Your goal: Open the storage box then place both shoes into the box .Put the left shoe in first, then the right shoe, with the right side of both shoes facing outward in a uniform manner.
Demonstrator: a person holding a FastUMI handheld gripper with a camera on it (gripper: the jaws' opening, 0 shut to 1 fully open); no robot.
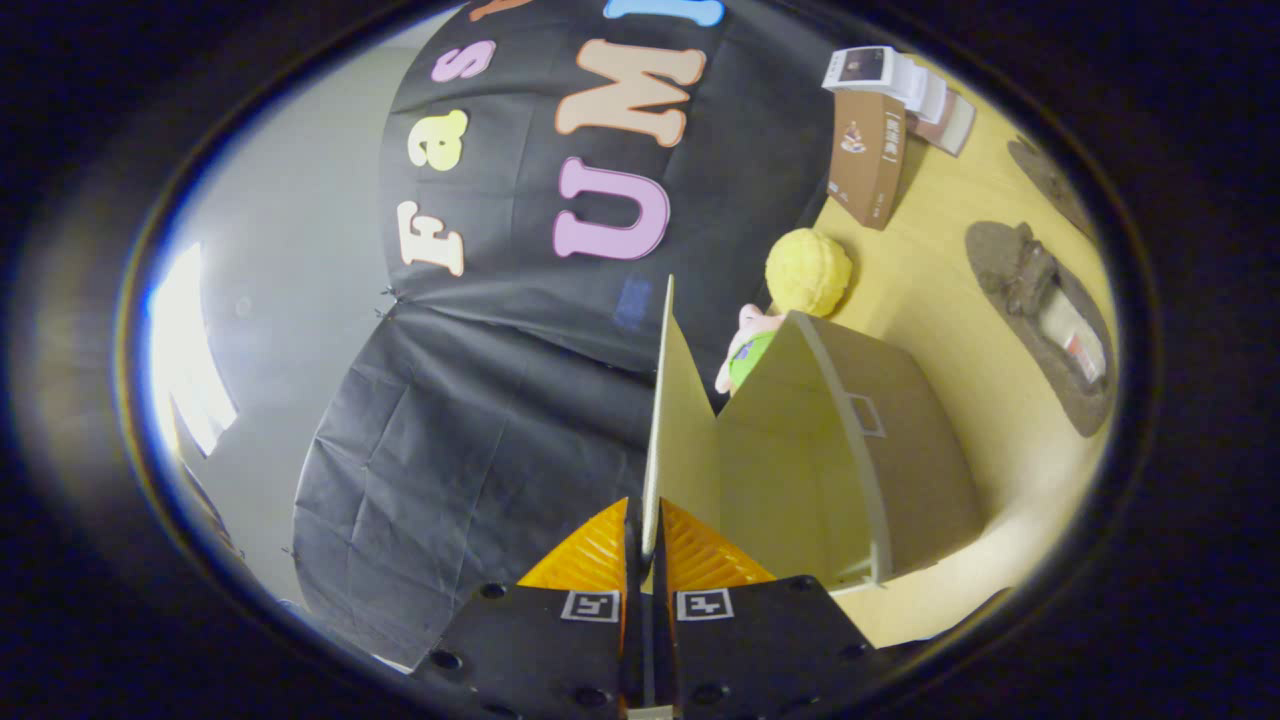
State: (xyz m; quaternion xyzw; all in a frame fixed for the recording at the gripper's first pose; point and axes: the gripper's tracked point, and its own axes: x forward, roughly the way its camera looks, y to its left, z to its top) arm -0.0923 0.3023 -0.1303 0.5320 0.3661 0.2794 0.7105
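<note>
My gripper is shut on the edge of the storage box's beige lid, which stands lifted and runs straight ahead from between the fingers. The box lies beside the lid with its pale inside showing and a small label frame on its brown wall. Beyond the box, on the yellow surface, lies a dark grey shoe with its sole side up. A second dark shoe shows partly farther off.
A yellow knitted ball and a small plush toy sit just behind the box. A brown carton and a stack of white booklets stand farther back. The black cloth wall hangs on the lid's other side.
</note>
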